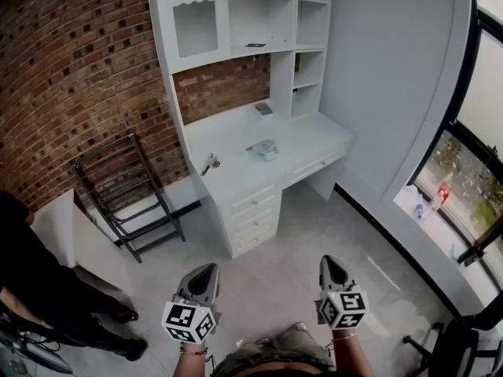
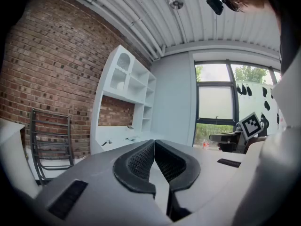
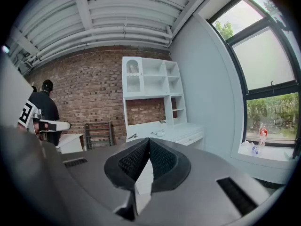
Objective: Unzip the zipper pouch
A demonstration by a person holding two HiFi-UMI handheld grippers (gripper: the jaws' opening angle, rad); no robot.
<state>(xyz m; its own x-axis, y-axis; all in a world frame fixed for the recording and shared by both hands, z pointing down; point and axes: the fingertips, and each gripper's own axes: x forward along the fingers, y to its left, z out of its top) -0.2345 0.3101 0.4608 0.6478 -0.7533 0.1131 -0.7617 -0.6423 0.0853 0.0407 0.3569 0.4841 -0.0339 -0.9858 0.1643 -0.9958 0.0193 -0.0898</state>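
Two handheld grippers, both closed on nothing; pouch far off on the desk.
Left gripper [image 1: 206, 268], right gripper [image 1: 330, 261]: smooth grey shells, black mesh-textured pads [image 2: 138, 160] pressed together. One pale, soft zipper pouch [image 1: 266, 149] lies mid-desk on one white desk [image 1: 228, 144] with shelving, far against the red brick wall [image 1: 71, 77]. Grey floor [image 1: 314, 226]; one black metal rack [image 1: 126, 199] at left.

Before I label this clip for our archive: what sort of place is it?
Probably a study or home-office room: a white desk with drawers, a shelving hutch above it, brick wall behind.
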